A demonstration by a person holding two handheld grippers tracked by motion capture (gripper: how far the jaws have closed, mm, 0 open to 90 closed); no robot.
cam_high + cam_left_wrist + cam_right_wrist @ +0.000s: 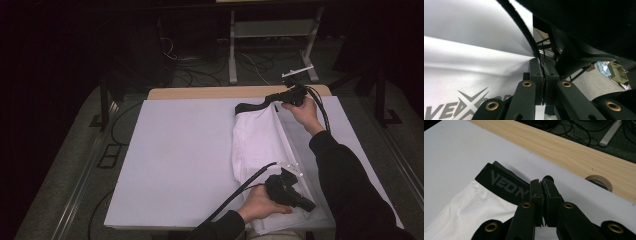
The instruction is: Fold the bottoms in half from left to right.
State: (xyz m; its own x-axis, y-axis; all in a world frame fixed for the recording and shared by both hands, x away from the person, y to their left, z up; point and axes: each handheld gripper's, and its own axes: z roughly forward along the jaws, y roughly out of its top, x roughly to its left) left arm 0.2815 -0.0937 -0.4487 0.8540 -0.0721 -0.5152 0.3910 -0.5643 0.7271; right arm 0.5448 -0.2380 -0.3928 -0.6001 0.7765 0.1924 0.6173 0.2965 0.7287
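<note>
A white garment (257,145) with a black waistband (252,106) lies folded lengthwise on the right half of the white table cover (180,150). Grey lettering shows on the waistband (506,183) and on the white fabric (461,105). My right gripper (274,97) is at the far end, shut on the waistband's right end, which is pinched between its jaws (541,185). My left gripper (309,204) is at the near end, shut on the garment's edge. The white fabric (474,62) gathers into a fold running into its jaws (543,66).
The wooden table edge (564,150) runs along the far side of the cover, with a roll of tape (600,181) set in it. Cables (200,70) and a stand's legs (232,55) are on the floor beyond. The person's dark sleeve (350,185) crosses the right side.
</note>
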